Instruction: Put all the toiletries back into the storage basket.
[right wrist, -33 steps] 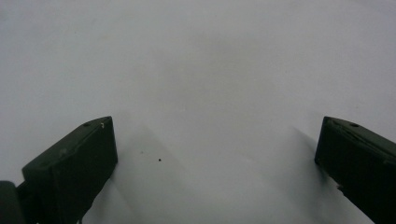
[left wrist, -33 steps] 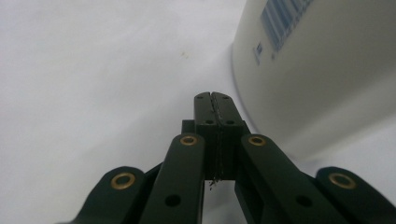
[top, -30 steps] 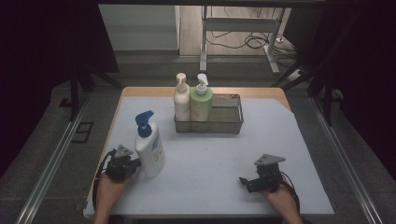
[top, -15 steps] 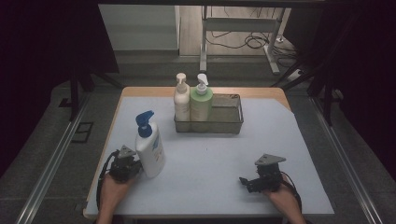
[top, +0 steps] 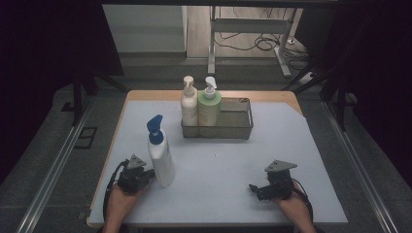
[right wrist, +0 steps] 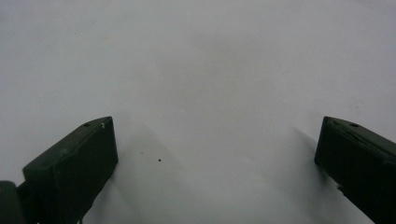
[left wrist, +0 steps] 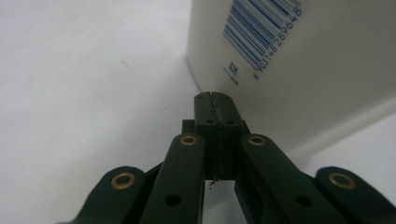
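Left gripper [left wrist: 215,100]: jaws pressed together, empty, tips just beside the white bottle [top: 160,154].
Right gripper [top: 262,190]: jaws spread wide, empty, well apart from the white bottle.

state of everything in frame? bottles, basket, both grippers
Blue-pump bottle: upright on the table, outside the basket, ungripped.
Cream bottle: upright in the basket, left end.
Green bottle: upright in the basket, beside the cream one.
Basket: upright, right part free.
Left gripper: jaws shut, empty, tips at the blue-pump bottle's base.
Right gripper: jaws wide open, empty, low over the table.
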Tool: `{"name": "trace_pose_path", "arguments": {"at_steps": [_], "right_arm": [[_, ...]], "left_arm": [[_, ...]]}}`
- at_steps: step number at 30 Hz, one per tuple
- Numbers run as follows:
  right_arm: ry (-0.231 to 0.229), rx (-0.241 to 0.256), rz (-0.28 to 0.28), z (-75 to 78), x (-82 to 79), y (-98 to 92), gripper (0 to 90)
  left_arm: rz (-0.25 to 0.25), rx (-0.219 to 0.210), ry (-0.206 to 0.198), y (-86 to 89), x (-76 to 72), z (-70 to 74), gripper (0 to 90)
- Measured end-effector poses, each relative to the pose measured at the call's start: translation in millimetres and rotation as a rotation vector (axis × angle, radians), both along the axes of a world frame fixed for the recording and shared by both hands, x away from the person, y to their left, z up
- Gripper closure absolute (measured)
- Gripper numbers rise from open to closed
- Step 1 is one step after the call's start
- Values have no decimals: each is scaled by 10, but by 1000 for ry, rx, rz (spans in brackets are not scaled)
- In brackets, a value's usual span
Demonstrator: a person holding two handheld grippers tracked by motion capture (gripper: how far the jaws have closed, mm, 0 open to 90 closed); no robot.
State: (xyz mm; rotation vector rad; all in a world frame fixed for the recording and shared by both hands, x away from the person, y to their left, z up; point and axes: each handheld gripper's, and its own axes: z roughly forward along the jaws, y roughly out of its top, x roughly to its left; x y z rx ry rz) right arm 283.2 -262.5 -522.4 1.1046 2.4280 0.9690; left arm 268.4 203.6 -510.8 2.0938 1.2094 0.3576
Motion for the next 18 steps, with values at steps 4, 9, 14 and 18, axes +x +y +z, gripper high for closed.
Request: {"name": "trace_pose_path", "arguments": {"at_steps": [4,9,14,18], "right_arm": [[0,-1,0,1,0,1,0],[3,-2,1,2,1,2,0],[3,-2,0,2,2,2,0],[3,-3,0,2,1,2,0]], "left_arm": [[-19,5,2,-61,-31,7,895],[-45,13,-2,-157,-63,15,895],[-92,9,-1,-270,-97,32,895],[-125,-1,-1,-369,-108,34,895]]}}
